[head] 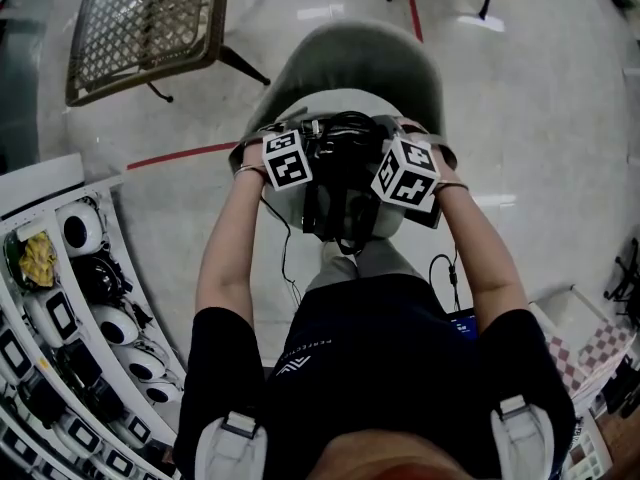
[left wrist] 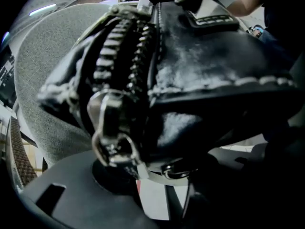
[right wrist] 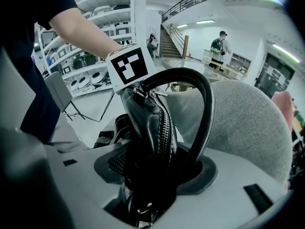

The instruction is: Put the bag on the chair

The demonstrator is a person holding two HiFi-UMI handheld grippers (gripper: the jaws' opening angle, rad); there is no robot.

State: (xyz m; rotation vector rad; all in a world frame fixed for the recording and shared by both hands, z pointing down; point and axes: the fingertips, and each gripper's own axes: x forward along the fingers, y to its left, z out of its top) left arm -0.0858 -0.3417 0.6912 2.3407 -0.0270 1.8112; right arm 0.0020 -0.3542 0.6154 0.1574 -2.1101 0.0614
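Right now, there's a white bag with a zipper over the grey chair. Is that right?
Not quite. The bag is black, not white, as the right gripper view shows. Put right: there's a black bag with a zipper over the grey chair.

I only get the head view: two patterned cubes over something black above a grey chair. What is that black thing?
Observer: A black leather bag. The right gripper view shows a zip running along its top.
Visitor: Does it have a handle?
Observer: Yes, one rounded handle arches up over it, in front of the grey chair.
Visitor: Are those claws pinching it?
Observer: One end of the bag sits between each pair of jaws, but the right gripper and the left gripper both look open rather than pressing on it.
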